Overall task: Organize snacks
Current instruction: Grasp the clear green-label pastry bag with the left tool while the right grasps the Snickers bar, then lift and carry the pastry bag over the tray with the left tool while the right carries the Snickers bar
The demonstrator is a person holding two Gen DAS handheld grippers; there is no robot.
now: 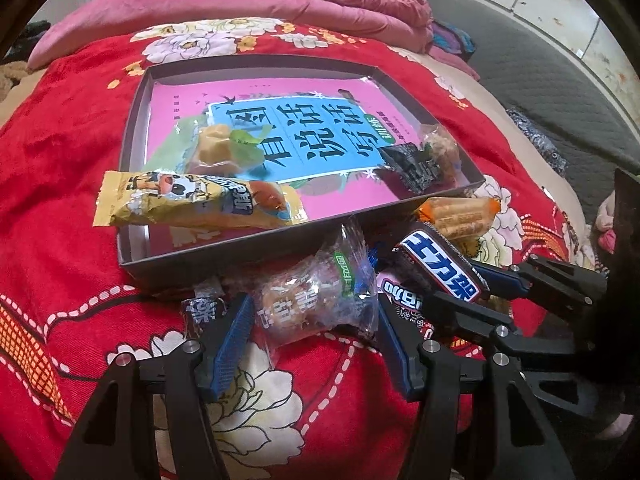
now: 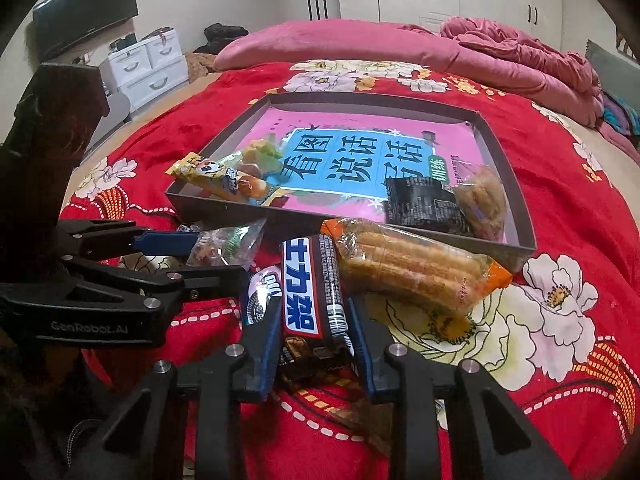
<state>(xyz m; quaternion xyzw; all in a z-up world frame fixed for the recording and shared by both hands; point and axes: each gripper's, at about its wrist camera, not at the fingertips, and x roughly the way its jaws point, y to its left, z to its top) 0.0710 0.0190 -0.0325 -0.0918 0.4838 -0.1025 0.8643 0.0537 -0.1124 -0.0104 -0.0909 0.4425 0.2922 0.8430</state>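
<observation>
A dark grey shallow box (image 1: 132, 184) sits on the red floral bedspread, with a pink book lining its bottom. My right gripper (image 2: 314, 300) is shut on a brown Snickers bar (image 2: 312, 280), just in front of the box. To the left of the bar, my left gripper (image 1: 313, 304) has its blue pads against both sides of a clear-wrapped pastry packet (image 1: 316, 300). A purple Oreo packet (image 2: 260, 292) lies between the two snacks. An orange-ended wafer roll packet (image 2: 416, 272) rests against the box's front wall.
Inside the box lie a yellow bar packet (image 1: 192, 200) across the front left corner, a green candy packet (image 1: 216, 148), a black packet (image 1: 416, 168) and a clear cookie packet (image 1: 444, 148). A small dark packet (image 1: 200, 308) lies by my left finger. Pink bedding (image 2: 360, 44) is piled behind.
</observation>
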